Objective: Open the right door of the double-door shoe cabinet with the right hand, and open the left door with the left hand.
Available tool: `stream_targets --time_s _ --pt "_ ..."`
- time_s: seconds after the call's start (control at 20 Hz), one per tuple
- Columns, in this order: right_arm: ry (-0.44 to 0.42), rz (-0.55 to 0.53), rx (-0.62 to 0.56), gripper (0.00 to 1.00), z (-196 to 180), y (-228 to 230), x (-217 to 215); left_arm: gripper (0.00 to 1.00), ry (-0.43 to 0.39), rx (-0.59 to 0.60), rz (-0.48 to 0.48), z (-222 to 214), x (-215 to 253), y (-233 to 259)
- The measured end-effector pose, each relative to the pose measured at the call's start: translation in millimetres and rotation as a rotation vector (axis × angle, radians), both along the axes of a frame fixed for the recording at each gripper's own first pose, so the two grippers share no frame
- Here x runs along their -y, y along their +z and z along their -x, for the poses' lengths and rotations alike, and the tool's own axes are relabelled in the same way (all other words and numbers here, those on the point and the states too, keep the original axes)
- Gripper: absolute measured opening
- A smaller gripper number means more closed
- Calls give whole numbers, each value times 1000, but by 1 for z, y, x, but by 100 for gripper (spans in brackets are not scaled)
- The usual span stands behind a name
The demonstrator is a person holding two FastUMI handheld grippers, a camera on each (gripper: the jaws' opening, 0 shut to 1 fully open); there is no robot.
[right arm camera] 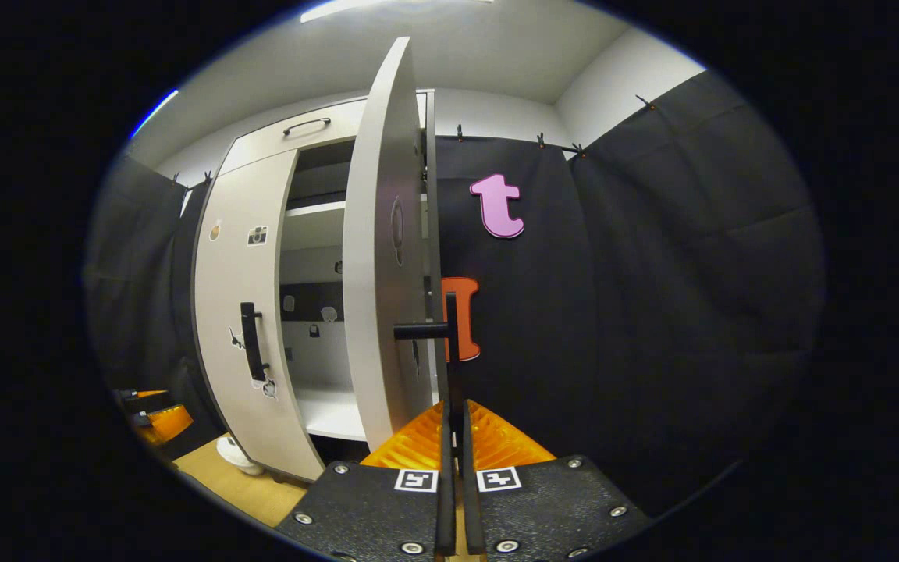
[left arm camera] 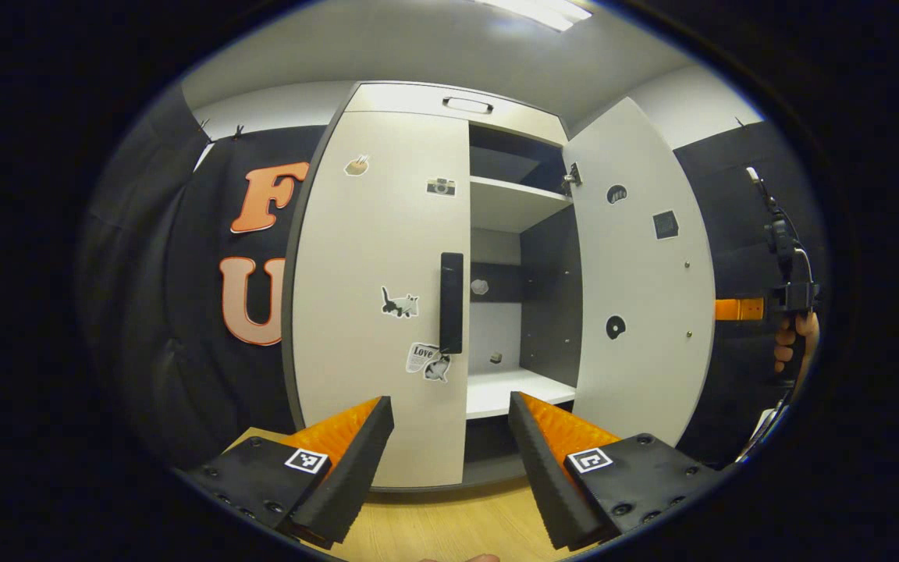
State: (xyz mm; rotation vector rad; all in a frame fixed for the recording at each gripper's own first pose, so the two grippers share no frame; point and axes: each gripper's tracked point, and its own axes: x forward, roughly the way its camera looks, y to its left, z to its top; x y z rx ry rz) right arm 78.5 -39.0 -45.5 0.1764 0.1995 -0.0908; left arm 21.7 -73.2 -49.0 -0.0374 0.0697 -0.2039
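Note:
The shoe cabinet's left door [left arm camera: 375,312] is closed, its black vertical handle [left arm camera: 451,303] at the inner edge. My left gripper [left arm camera: 449,410] is open, short of the door and a little below that handle, holding nothing. The right door [left arm camera: 644,273] stands swung wide open. In the right gripper view this right door [right arm camera: 383,273] is edge-on, and its black handle bar [right arm camera: 449,328] runs down between my orange fingers. My right gripper [right arm camera: 456,410] is shut on that bar. From the left gripper view, the right gripper [left arm camera: 738,309] and the hand [left arm camera: 793,343] holding it sit past the open door's edge.
Inside the cabinet are a white upper shelf [left arm camera: 512,203], a white bottom shelf [left arm camera: 516,390] and a few small items on the back wall. A flap with a handle [left arm camera: 467,104] tops the cabinet. Wooden floor [left arm camera: 434,523] lies below. A white object [right arm camera: 235,454] sits on the floor by the cabinet's base.

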Motion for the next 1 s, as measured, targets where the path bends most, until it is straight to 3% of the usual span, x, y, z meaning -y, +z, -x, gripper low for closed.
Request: stream_targets --time_s 0.15,0.3,0.5,0.55,0.7,0.8,0.85,0.9,1.0 --pt "34 5 -13 4 8 -4 0 98 -3 -1 5 -20 3 7" --pt "43 -1 -20 3 14 -4 2 96 -62 -21 32 -45 21 17" --pt "58 -35 10 3 28 8 8 98 27 -37 -1 -92 8 30" --pt "59 -23 16 4 32 10 12 94 36 -52 -1 -103 9 28" --pt "48 21 8 22 40 7 18 94 60 -98 4 -135 6 25" --pt "61 3 4 36 46 8 17 89 70 -105 5 -152 5 28" --pt "76 -9 6 40 49 10 16 94 83 -109 5 -160 3 29" --pt "86 -15 8 49 51 12 16 90 80 -109 1 -167 3 30" --pt "89 -15 13 53 54 14 22 94 67 -113 1 -178 8 30"
